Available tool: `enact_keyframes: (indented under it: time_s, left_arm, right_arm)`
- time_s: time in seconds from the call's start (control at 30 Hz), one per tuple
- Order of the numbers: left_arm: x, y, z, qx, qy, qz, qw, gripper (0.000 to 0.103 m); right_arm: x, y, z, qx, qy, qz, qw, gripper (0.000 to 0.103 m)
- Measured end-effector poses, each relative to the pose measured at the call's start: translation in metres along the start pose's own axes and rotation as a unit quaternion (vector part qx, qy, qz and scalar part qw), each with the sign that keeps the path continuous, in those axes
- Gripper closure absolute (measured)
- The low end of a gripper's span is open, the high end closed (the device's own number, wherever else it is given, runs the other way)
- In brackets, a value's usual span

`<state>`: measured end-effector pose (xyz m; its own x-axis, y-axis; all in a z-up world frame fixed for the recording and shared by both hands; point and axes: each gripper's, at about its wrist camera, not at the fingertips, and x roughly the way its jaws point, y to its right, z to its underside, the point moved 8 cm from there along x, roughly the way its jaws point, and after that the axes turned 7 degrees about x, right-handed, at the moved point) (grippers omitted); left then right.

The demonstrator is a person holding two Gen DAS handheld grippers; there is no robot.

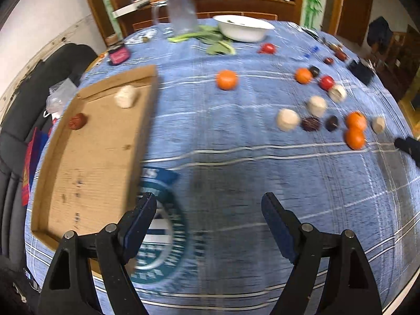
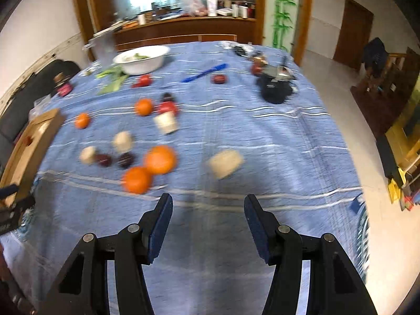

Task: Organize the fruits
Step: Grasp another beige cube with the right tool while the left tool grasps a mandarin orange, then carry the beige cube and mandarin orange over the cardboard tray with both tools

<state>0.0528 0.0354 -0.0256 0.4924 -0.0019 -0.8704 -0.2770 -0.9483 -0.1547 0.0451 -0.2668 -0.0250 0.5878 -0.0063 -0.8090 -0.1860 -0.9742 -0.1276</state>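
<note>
A shallow cardboard tray [image 1: 86,168] lies at the left of the blue cloth and holds a red fruit [image 1: 77,121] and a pale fruit [image 1: 126,96]. Oranges [image 1: 226,79], pale fruits [image 1: 287,119] and dark red fruits [image 1: 311,124] are scattered to the right. My left gripper [image 1: 207,210] is open and empty beside the tray's right wall. My right gripper [image 2: 208,210] is open and empty, just short of a pale fruit [image 2: 225,163] and two oranges [image 2: 160,159]. The tray's corner shows in the right wrist view [image 2: 34,136].
A white bowl [image 1: 242,27] with greens [image 1: 210,39] beside it and a clear jug [image 1: 181,13] stand at the far edge. A blue pen [image 2: 204,72] and a black object [image 2: 275,89] lie far right. A black sofa [image 1: 31,99] is left of the table.
</note>
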Motion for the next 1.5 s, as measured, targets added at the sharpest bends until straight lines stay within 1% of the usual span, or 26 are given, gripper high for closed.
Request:
enact_keyframes:
  time_s: [0.13,0.23,0.27,0.33,0.37,0.4,0.5,0.63,0.8,0.83,0.87,0.9,0.93,0.97,1.0,1.13,1.23,1.33,1.5]
  left_arm:
    - [0.002,0.033,-0.005,0.009,-0.010,0.009,0.9999,0.022]
    - [0.001,0.058,-0.012,0.017,-0.014,0.018,0.9996,0.022]
    - [0.002,0.067,-0.015,0.020,-0.013,0.021,0.9995,0.022]
    - [0.004,0.079,-0.020,0.020,-0.016,0.030,0.9992,0.022]
    - [0.006,0.086,-0.023,0.019,-0.019,0.037,0.9990,0.022]
    - [0.008,0.093,-0.025,0.015,-0.023,0.045,0.9986,0.022]
    - [0.014,0.115,-0.035,0.007,-0.025,0.065,0.9975,0.022]
    - [0.025,0.140,-0.052,0.000,-0.017,0.078,0.9968,0.022]
    - [0.042,0.160,-0.071,-0.005,-0.004,0.082,0.9966,0.022]
    - [0.044,0.163,-0.074,-0.009,0.000,0.090,0.9959,0.029]
    - [0.046,0.167,-0.076,-0.012,0.002,0.104,0.9945,0.034]
    - [0.048,0.171,-0.077,-0.017,-0.001,0.120,0.9926,0.044]
    - [0.048,0.173,-0.079,-0.019,0.002,0.123,0.9922,0.052]
    - [0.047,0.178,-0.082,-0.014,0.013,0.133,0.9909,0.061]
    - [0.047,0.184,-0.083,-0.008,0.016,0.148,0.9888,0.072]
    - [0.044,0.184,-0.082,0.002,0.020,0.149,0.9886,0.074]
    - [0.038,0.174,-0.073,-0.013,0.010,0.167,0.9858,0.074]
    - [0.028,0.161,-0.063,-0.013,0.012,0.160,0.9870,0.074]
    - [0.013,0.130,-0.045,-0.011,0.014,0.131,0.9912,0.073]
  right_arm:
    - [0.023,0.012,-0.019,-0.008,-0.006,-0.015,1.000,0.042]
    - [0.043,0.008,-0.026,-0.021,-0.021,-0.038,0.999,0.042]
    - [0.049,0.005,-0.028,-0.034,-0.024,-0.046,0.998,0.042]
    - [0.056,0.001,-0.026,-0.053,-0.024,-0.044,0.997,0.042]
    - [0.058,0.000,-0.026,-0.061,-0.023,-0.051,0.997,0.051]
    - [0.059,0.000,-0.024,-0.066,-0.025,-0.057,0.996,0.063]
    - [0.057,0.005,-0.025,-0.063,-0.024,-0.062,0.996,0.064]
    - [0.042,0.014,-0.021,-0.056,-0.019,-0.077,0.995,0.063]
    - [0.031,0.027,-0.013,-0.068,-0.014,-0.060,0.996,0.063]
    - [0.030,0.030,-0.012,-0.068,-0.014,-0.058,0.996,0.063]
    - [0.029,0.032,-0.010,-0.068,-0.015,-0.057,0.996,0.063]
    - [0.028,0.034,-0.008,-0.066,-0.017,-0.058,0.996,0.063]
    - [0.028,0.036,-0.007,-0.063,-0.019,-0.058,0.996,0.063]
    - [0.027,0.038,-0.005,-0.060,-0.021,-0.059,0.996,0.063]
    - [0.027,0.039,-0.004,-0.059,-0.022,-0.060,0.996,0.063]
    - [0.024,0.039,0.000,-0.057,-0.022,-0.061,0.996,0.063]
    - [0.020,0.037,0.001,-0.055,-0.018,-0.062,0.996,0.063]
    - [0.013,0.032,0.002,-0.059,-0.010,-0.062,0.996,0.063]
    - [0.002,0.018,0.004,-0.068,0.001,-0.059,0.996,0.063]
